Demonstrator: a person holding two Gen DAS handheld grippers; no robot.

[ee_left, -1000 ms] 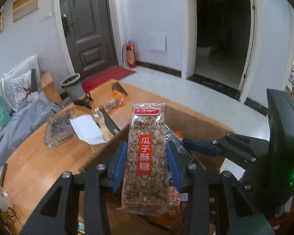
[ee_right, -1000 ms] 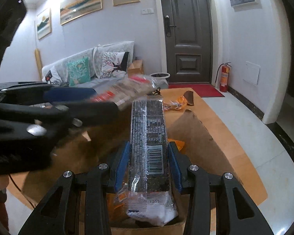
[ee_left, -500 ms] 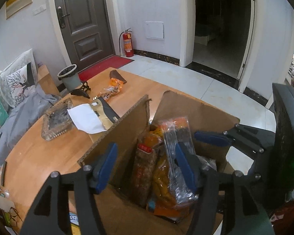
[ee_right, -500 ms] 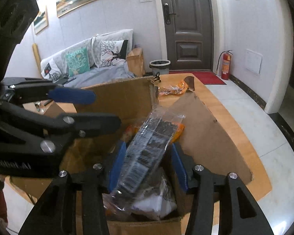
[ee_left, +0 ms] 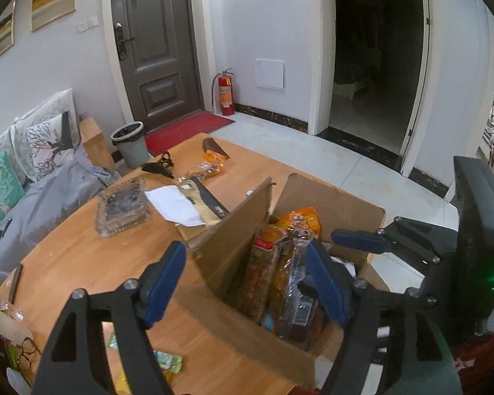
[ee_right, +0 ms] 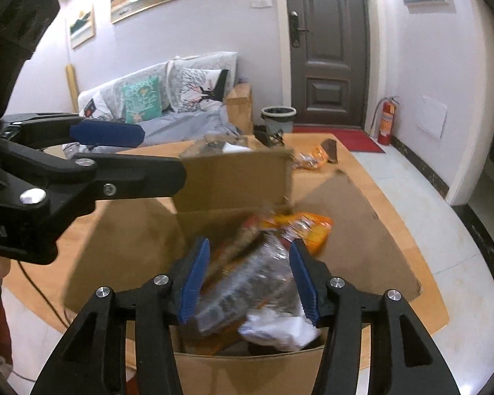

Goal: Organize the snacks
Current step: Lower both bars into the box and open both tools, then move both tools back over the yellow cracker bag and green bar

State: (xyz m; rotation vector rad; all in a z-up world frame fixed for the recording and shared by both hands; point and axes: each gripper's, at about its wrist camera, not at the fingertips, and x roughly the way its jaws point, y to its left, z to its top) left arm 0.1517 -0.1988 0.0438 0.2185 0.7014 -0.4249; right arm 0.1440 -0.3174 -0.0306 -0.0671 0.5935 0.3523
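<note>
1. Cardboard box (ee_left: 247,322) is sitting open at the near right edge of the wooden table (ee_left: 82,256), its flaps standing up and out.
2. Snack packets are standing packed inside it: a brown seed-brittle bar (ee_left: 258,283) with a red label, an orange packet (ee_left: 299,222) behind it, and a clear-wrapped dark packet (ee_left: 296,299) beside them.
3. Left gripper (ee_left: 247,279) is hovering over the box's left wall with its blue-padded tongs spread wide, gripping nothing.
4. Right gripper (ee_right: 248,278) is hanging above the box's near edge, tongs also wide apart; the clear packet (ee_right: 247,283) is lying blurred below and between them, and contact cannot be told.
5. Farther along the table, a glass ashtray (ee_left: 122,205), a white paper (ee_left: 176,204) and an orange wrapper (ee_left: 210,164) are lying toward the far edge.
6. Beyond the far corner, a grey waste bin (ee_left: 130,144) is standing on the floor near a red fire extinguisher (ee_left: 225,93).
</note>
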